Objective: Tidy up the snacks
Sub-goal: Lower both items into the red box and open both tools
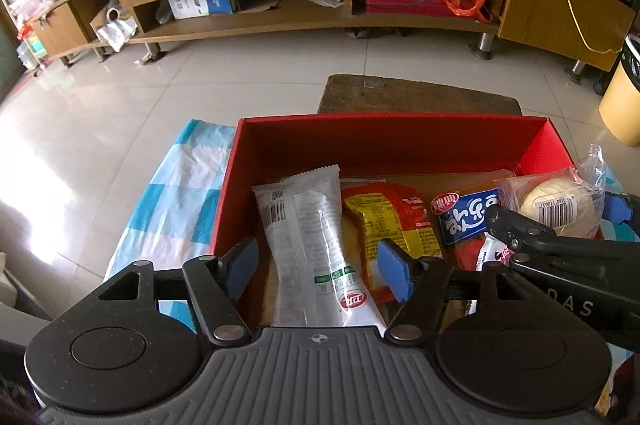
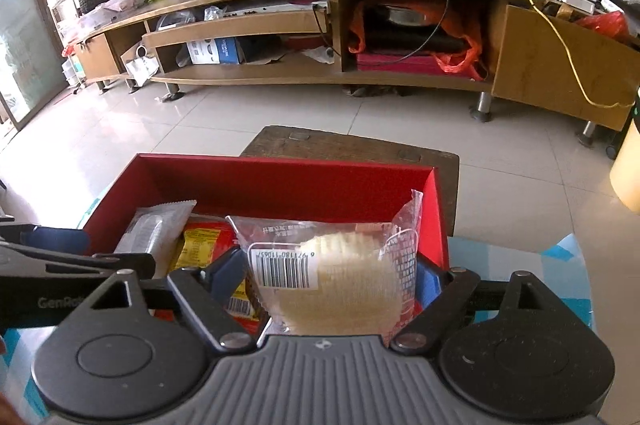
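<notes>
A tiled living-room floor [image 1: 280, 65] carries a low surface covered with a blue-and-white checked cloth [image 1: 176, 209]; a long wooden TV stand [image 1: 280, 21] runs behind. On the cloth sits an open red box [image 1: 384, 141]. The right gripper [image 2: 332, 277] is clamped on a clear-wrapped pale round cake [image 2: 340, 285], held above the box's right end. Inside lie a long clear-wrapped bread packet [image 1: 316, 245], a red-and-yellow packet [image 1: 384, 221] and a blue snack bar [image 1: 468, 217]. The left gripper [image 1: 320, 263] has its jaws apart, straddling the bread packet without touching it.
</notes>
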`<action>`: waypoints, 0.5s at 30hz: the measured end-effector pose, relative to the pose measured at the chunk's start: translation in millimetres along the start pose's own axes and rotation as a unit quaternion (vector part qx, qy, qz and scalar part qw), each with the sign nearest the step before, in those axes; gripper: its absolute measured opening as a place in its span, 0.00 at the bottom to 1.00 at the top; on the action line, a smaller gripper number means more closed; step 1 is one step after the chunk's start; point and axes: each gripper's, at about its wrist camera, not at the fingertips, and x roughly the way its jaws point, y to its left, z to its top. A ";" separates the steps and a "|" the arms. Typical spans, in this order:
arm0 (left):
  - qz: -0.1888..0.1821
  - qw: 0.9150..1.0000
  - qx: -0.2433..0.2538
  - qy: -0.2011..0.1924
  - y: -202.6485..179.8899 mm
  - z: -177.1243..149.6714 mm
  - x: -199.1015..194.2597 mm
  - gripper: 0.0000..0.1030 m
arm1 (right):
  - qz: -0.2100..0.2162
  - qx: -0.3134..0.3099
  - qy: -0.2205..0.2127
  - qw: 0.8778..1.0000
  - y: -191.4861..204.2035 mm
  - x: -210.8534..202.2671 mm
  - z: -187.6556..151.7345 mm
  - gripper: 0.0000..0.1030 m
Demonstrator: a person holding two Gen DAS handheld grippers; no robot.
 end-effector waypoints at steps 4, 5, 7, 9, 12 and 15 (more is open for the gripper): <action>-0.002 1.000 -0.002 0.003 1.0 0.0 1.4 0.71 | 0.002 0.001 0.006 1.000 -1.6 2.0 -1.0 0.80; -0.002 1.000 -0.003 0.003 1.2 -0.1 1.3 0.71 | 0.002 0.002 0.006 1.000 -1.9 2.0 -1.0 0.80; -0.001 1.000 -0.002 0.002 1.0 0.1 1.4 0.71 | 0.002 0.003 0.006 1.000 -2.4 2.2 -0.6 0.81; -0.001 1.000 -0.003 0.003 2.0 0.3 1.4 0.72 | 0.003 0.004 0.005 1.000 -2.8 2.6 -0.1 0.81; -0.003 1.000 -0.007 0.003 4.0 0.9 1.1 0.73 | 0.007 0.004 0.006 1.000 -3.4 2.3 0.8 0.82; -0.004 1.000 -0.010 -0.001 5.8 1.5 -1.7 0.75 | 0.014 0.010 0.008 1.000 -5.2 0.8 1.6 0.83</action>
